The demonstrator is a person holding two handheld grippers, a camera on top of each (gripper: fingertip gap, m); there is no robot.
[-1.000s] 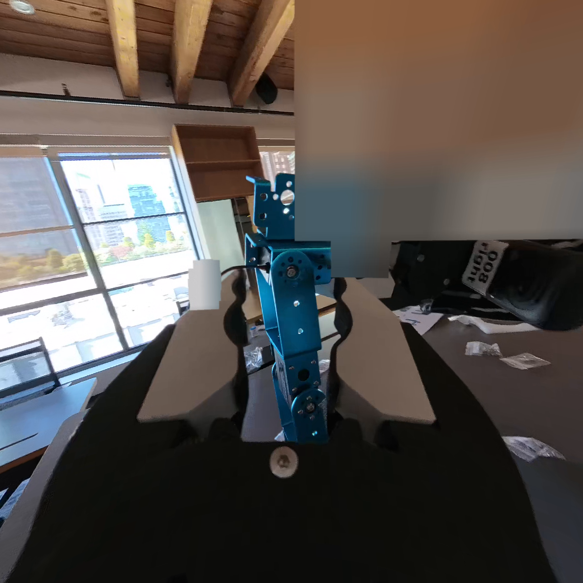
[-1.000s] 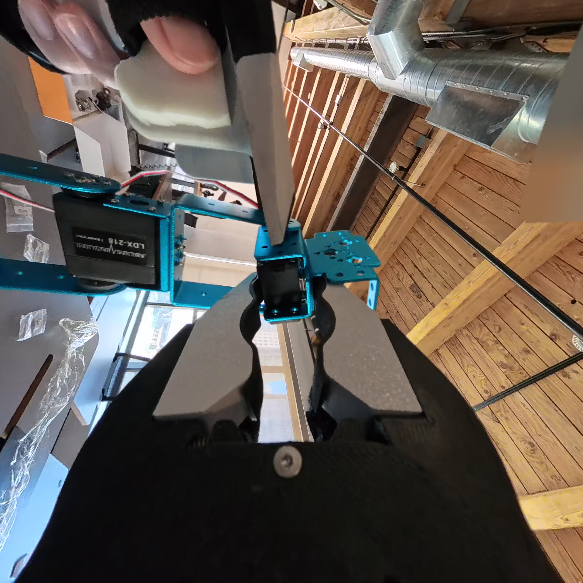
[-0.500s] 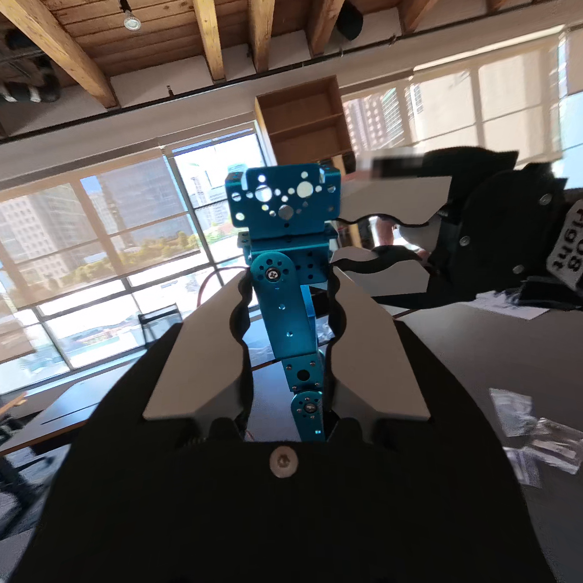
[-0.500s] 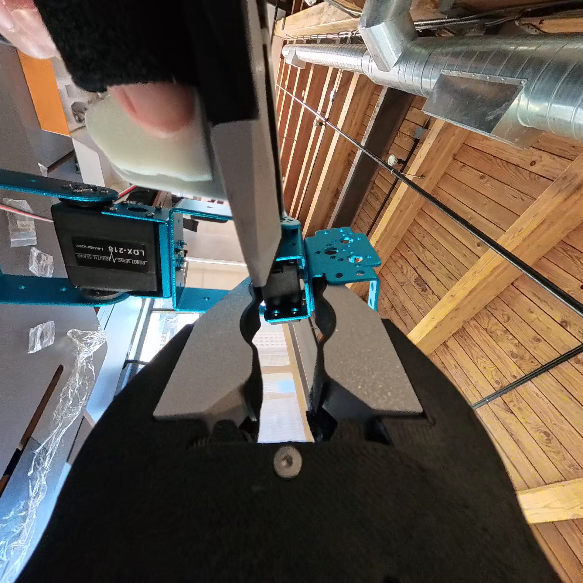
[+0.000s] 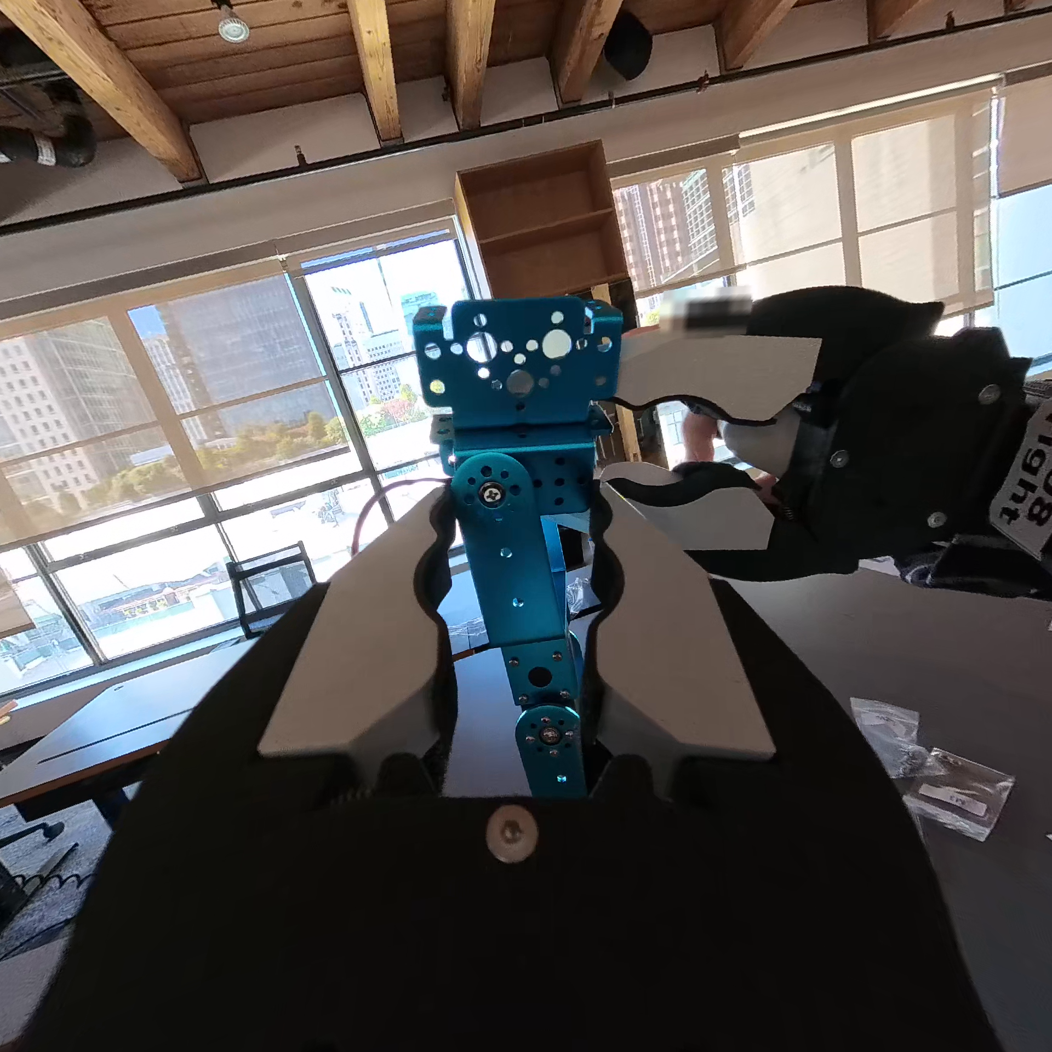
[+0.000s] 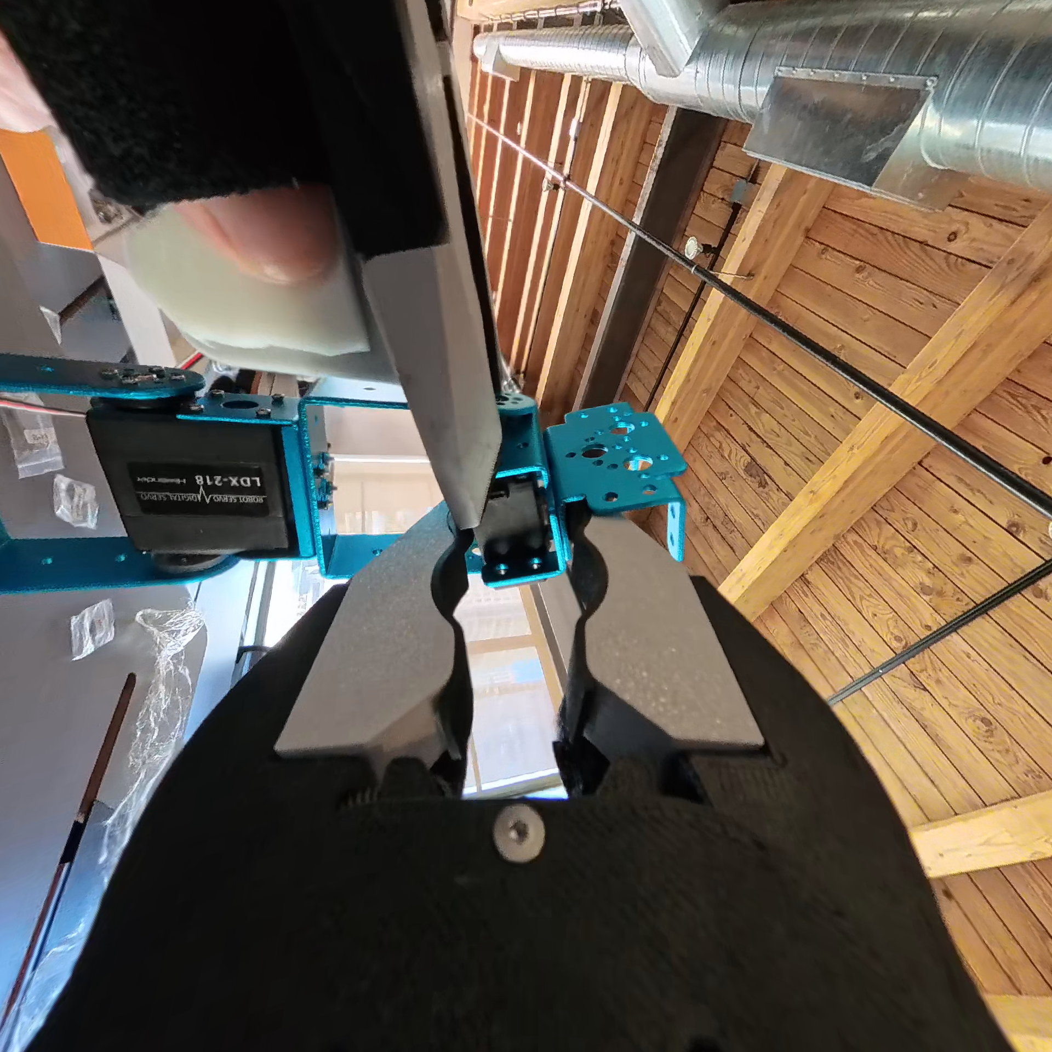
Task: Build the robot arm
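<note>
— Since both tools sit on the blue servo arm point(image 5: 515, 575), how far along does it look?

— Hard to judge; I can only say it is lifted clear of the dark table point(image 5: 854, 654), held from two sides, with nothing fitted to the perforated bracket point(image 5: 515, 364) at its top.

— Where does it lie against the left gripper point(image 5: 521, 529)?

— Upright between its fingers, which are clamped on the long link just under the round horn.

— And the right gripper point(image 6: 512, 546)?

— Closed on the small black servo block point(image 6: 515, 526) at the arm's end, the left tool's finger just beside it. Small plastic bags point(image 5: 933, 768) lie on the table, well apart.
</note>
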